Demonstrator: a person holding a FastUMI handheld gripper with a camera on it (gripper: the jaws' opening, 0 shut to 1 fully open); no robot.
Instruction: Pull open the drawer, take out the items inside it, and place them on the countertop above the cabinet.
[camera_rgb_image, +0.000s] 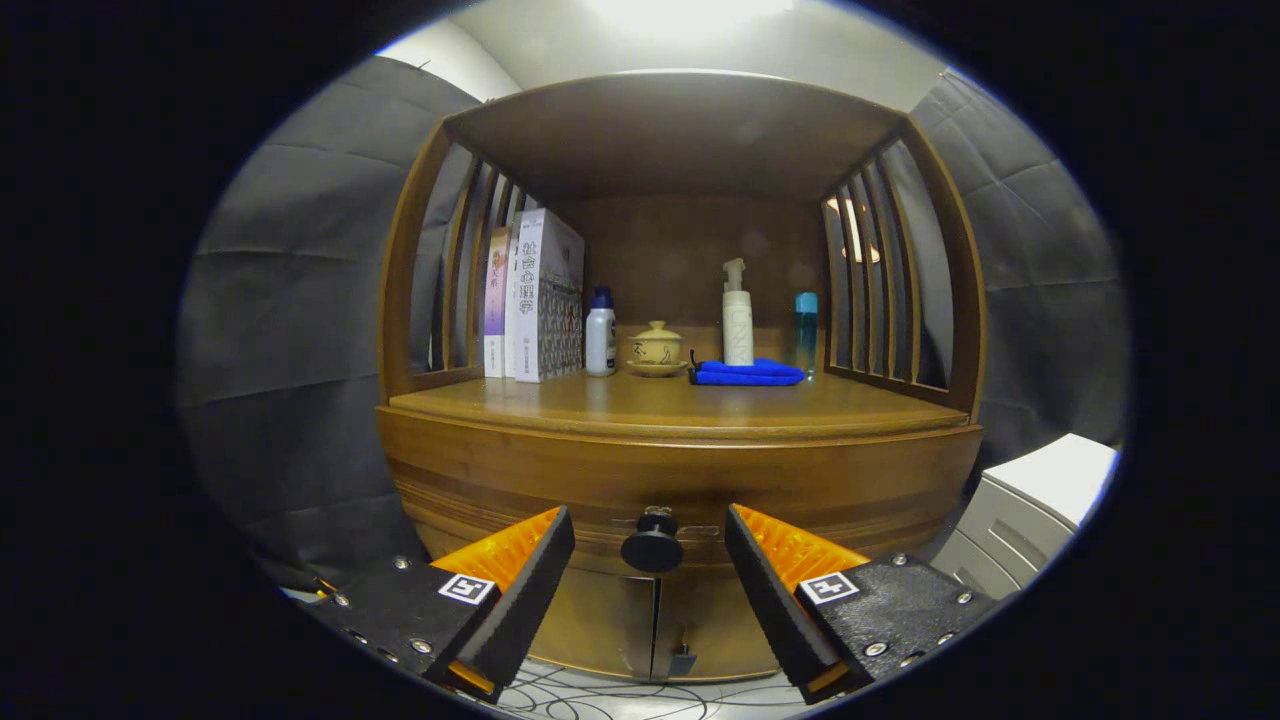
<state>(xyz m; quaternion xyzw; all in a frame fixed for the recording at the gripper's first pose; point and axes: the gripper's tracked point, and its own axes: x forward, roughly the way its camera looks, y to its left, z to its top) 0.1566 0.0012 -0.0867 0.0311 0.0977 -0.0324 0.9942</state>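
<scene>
Wood of a warm brown makes up the whole cabinet (680, 470), and its drawer (560, 490) is seen fully closed, set just under the countertop (680, 400). The dark round knob (652, 548) on the drawer front lies between the two fingers of the tongs (650, 555), which are spread wide with nothing held; neither finger touches the knob. The first step, pulling the drawer open, is judged to be in hand and not yet begun. What is called for next, it is thought, is that the fingers be brought forward around the knob, closed on it, and drawn straight back. The items inside cannot be seen while the drawer is closed.

On the countertop, well beyond the fingers, some books (535, 300) are stood upright, with a small white bottle (601, 335), a lidded cup on a saucer (656, 348), a folded blue cloth (748, 373), a pump bottle (737, 315) and a blue bottle (806, 330) beside them. Large Chinese characters are printed on one book's spine but are too small to be read with certainty; the bottle labels cannot be made out.
</scene>
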